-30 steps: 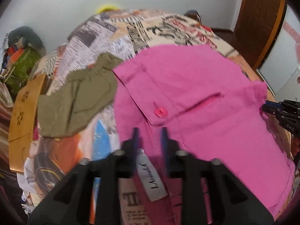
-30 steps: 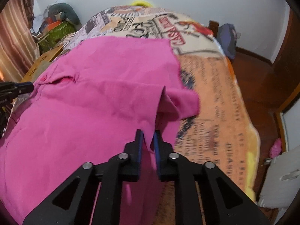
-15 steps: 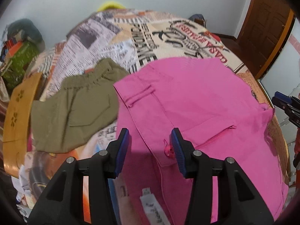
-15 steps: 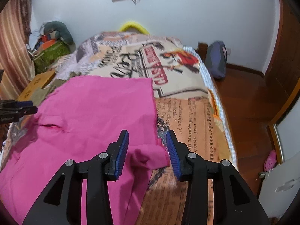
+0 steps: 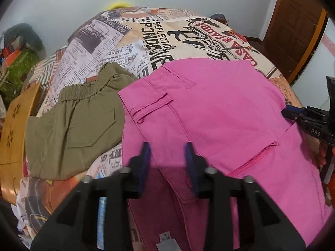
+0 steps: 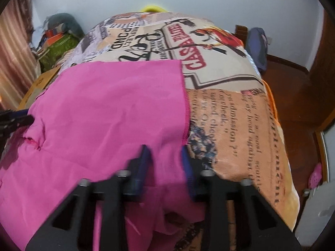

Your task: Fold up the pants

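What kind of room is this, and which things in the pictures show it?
Most likely a bedroom in a home. The pink pants and an olive pair lie on a bed with a newspaper-print cover. A wooden door and wooden floor are beside it, with belongings piled in a corner.

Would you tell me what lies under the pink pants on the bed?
The pink pants lie on the newspaper-print bedspread, and their left edge overlaps the olive shorts. Whatever else lies beneath them is covered.

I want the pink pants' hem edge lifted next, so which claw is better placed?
Right. The right claw straddles the pink pants at their hem edge; the left claw sits over the pocket end.
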`<action>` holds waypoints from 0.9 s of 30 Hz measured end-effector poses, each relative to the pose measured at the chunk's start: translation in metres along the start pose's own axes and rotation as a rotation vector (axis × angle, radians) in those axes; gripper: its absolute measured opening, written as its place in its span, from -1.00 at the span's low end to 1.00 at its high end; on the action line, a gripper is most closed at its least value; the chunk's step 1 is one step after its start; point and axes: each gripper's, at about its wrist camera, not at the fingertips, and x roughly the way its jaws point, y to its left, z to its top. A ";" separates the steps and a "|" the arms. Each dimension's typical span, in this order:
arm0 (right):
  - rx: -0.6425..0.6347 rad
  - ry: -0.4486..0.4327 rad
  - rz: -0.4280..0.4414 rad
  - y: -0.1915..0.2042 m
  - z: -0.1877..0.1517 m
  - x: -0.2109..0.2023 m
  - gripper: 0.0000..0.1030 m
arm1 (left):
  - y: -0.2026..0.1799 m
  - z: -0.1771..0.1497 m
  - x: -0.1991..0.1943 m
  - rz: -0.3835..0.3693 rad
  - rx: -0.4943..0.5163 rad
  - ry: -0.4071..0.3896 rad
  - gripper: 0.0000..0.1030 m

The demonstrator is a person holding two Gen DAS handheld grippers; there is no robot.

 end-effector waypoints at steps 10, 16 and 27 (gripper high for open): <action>-0.146 -0.079 -0.116 0.014 0.009 -0.006 -0.94 | 0.006 -0.003 -0.003 0.068 -0.009 -0.029 -0.87; -0.142 -0.018 -0.111 0.014 0.009 0.004 -0.92 | 0.011 -0.003 -0.001 0.046 -0.017 -0.011 -0.85; -0.093 -0.072 -0.049 0.011 0.030 -0.045 -0.43 | 0.037 0.015 -0.050 0.122 -0.046 -0.122 0.09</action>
